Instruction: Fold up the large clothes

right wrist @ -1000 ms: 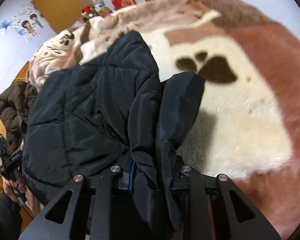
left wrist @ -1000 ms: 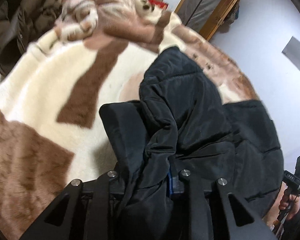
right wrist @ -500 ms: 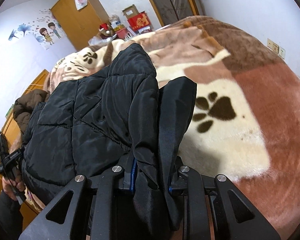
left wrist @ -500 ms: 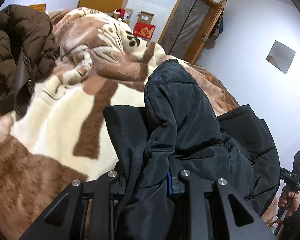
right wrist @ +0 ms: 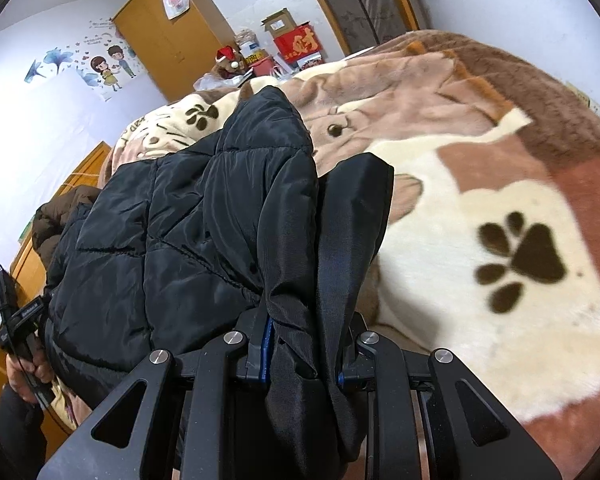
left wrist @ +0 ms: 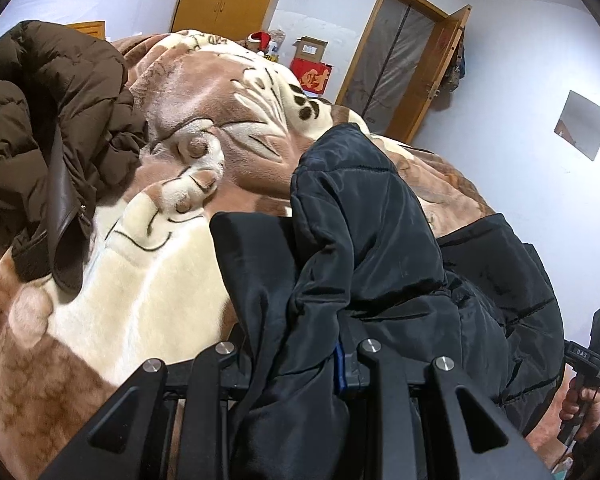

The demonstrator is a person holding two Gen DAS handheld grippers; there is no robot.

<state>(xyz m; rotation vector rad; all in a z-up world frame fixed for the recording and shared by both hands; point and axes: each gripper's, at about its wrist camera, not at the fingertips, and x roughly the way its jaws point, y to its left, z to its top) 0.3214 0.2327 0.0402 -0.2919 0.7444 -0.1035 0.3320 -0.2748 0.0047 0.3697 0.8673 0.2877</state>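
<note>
Both my left gripper [left wrist: 296, 344] and right gripper [right wrist: 304, 344] stay clamped on the black quilted puffer jacket [left wrist: 364, 240], now lifted higher off the plush paw-print blanket [right wrist: 480, 208], ready to fold over.

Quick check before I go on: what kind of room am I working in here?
Most likely a home bedroom: a plush paw-print blanket spread over what looks like a bed, a wooden wardrobe against the wall, and cartoon stickers beside it.

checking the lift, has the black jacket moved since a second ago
Yes. The black jacket, clamped in both grippers, has risen: in the left wrist view its top edge now reaches toward the wooden door, where earlier it lay low against the blanket.
</note>
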